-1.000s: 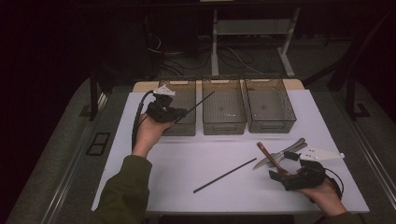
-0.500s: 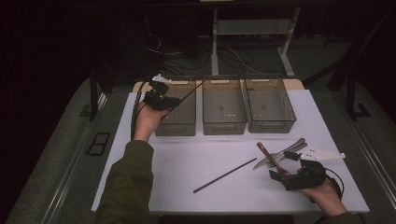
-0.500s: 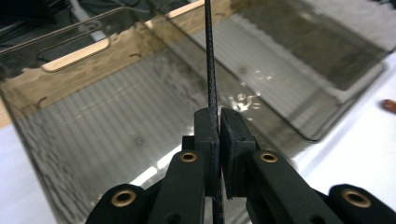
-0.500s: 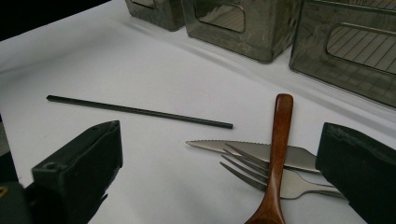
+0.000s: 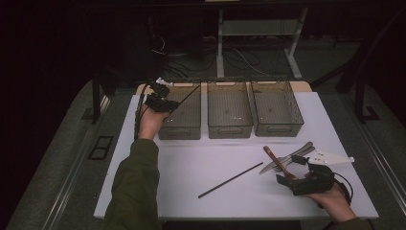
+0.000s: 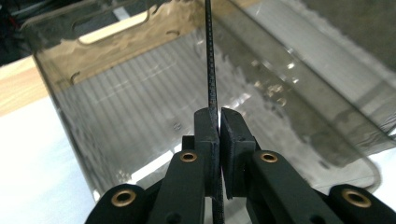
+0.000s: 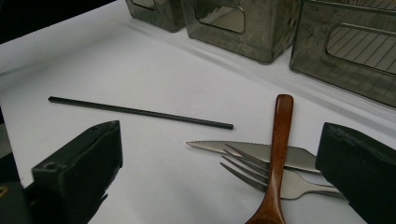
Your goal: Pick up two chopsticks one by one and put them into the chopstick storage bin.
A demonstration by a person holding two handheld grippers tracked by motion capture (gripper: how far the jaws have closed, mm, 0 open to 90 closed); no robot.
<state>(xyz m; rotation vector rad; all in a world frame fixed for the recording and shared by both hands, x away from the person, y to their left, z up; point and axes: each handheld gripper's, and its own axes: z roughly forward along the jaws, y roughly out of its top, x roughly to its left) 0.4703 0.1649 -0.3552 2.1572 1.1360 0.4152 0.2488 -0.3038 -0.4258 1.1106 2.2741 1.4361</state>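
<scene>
My left gripper [image 5: 165,103] is shut on a thin black rod [image 5: 186,96] and holds it over the near left corner of the left clear bin [image 5: 184,125]. In the left gripper view the rod [image 6: 210,56] runs up from between the closed pads of my left gripper [image 6: 219,116], with the bin's wall [image 6: 116,116] behind. A second black rod [image 5: 231,180] lies on the white table. My right gripper [image 5: 289,168] rests open at the front right, its jaws either side of a wooden spoon [image 7: 280,140], a knife [image 7: 252,150] and a fork [image 7: 280,179].
A middle bin [image 5: 230,129] and a right bin [image 5: 280,128] stand in a row beside the left one. The loose rod [image 7: 140,112] lies left of the cutlery. The white sheet [image 5: 191,163] ends at dark floor on both sides.
The left hand has carried its rod toward the back left, ending over the left bin's near left corner. The right hand and the cutlery have stayed put.
</scene>
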